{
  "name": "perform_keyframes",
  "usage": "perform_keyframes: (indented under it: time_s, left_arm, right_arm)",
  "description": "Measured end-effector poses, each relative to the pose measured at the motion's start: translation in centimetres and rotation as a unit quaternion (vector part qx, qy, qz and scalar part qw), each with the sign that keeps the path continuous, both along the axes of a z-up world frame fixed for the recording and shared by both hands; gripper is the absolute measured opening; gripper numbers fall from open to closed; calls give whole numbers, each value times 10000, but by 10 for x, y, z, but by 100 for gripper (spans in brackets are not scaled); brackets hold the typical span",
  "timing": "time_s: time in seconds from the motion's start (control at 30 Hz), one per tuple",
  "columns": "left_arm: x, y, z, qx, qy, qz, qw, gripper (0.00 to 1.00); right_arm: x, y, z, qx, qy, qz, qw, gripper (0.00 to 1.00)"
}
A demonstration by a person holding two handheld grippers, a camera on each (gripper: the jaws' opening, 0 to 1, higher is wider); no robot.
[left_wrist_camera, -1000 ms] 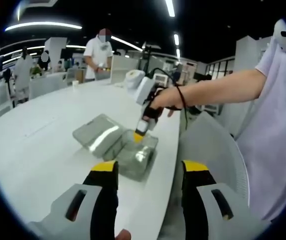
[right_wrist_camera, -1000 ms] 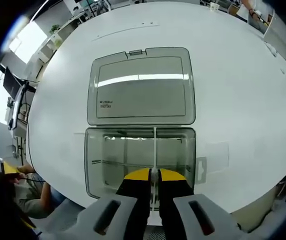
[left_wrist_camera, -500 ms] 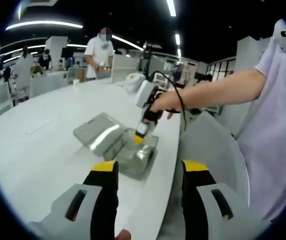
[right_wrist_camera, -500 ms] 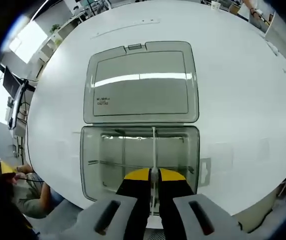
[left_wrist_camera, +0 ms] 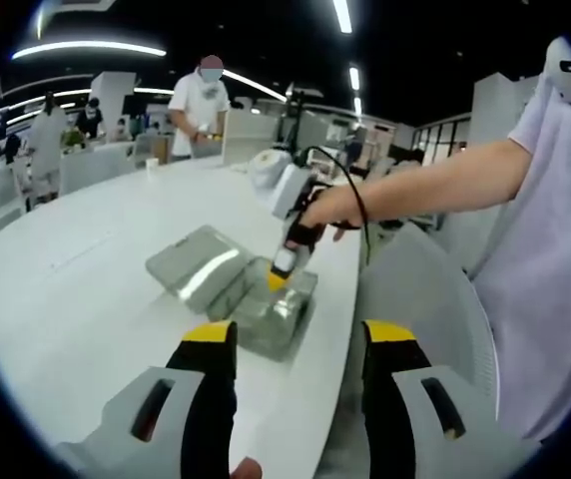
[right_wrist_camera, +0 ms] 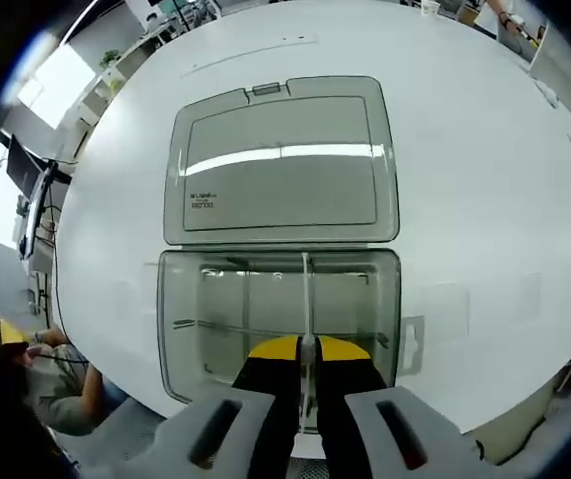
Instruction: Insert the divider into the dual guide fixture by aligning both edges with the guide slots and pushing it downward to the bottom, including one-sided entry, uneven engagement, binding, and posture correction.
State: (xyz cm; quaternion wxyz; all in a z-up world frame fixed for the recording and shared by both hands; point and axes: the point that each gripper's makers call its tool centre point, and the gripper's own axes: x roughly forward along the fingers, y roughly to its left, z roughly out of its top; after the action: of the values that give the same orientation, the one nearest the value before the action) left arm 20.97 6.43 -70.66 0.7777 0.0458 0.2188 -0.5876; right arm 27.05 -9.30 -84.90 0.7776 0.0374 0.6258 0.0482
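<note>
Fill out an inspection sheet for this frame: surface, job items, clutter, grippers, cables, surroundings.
Surface: white table, mostly bare.
Job's things: clear box near the table's edge, its lid folded open flat behind it; thin divider standing upright in the box, running front to back; a cross partition shows inside.
Clutter: small clear piece beside the box.
Grippers: right gripper shut on the divider, over the box; left gripper open, held back off the table's edge.
Cables: black cable looping over the person's hand.
Surroundings: open office, ceiling strip lights, people standing at far tables, a white roll.
</note>
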Motion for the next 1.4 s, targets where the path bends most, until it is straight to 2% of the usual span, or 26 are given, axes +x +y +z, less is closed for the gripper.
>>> perform_keyframes:
  time_s: [0.4, 0.67, 0.9, 1.1, 1.4]
  left_arm:
    - [-2, 5, -1, 40, 6, 65, 10000, 48]
    - [-2, 10, -4, 94, 68, 167, 9998, 49]
    - [-1, 13, -5, 86, 96, 234, 9996, 50]
    - [-2, 12, -3, 86, 89, 207, 9997, 50]
    - [-4, 7, -3, 68, 121, 167, 9998, 50]
  right_arm:
    - [0, 1, -2, 149, 3, 26, 9999, 0]
    - [1, 2, -1, 263, -169, 158, 9994, 2]
    - [1, 3, 1, 582, -407, 120, 9974, 4]
    - [-1, 0, 3, 593, -443, 191, 9971, 10]
    - [1, -2, 15, 640, -672, 247, 9954, 14]
